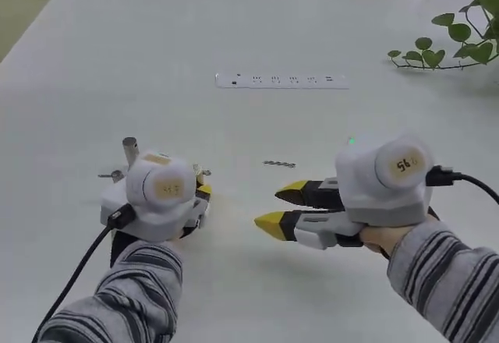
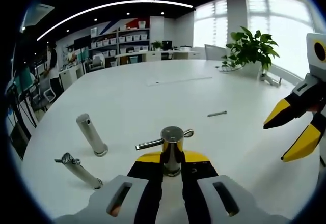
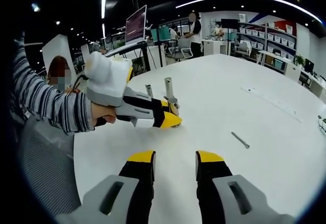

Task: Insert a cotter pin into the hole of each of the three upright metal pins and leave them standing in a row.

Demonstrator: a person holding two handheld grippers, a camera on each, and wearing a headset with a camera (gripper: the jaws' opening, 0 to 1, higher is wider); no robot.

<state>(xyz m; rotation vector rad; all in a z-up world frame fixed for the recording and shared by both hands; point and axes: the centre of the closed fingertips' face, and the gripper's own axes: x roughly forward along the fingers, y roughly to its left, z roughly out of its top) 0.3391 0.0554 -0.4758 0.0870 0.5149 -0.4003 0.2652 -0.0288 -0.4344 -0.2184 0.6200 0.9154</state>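
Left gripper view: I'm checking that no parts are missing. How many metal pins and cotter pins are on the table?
Metal pins: 3 (clamped pin, bare pin, left pin)
Cotter pins: 3 (inserted cotter pins, loose cotter pin)
Total: 6

the metal pin [image 2: 172, 142] clamped in the left gripper [image 2: 172, 159] is polished and glossy; the bare pin [image 2: 91, 134] off that gripper's left jaw looks duller, satin. table [image 1: 257, 31] smooth matt white; gripper shell matt white plastic.
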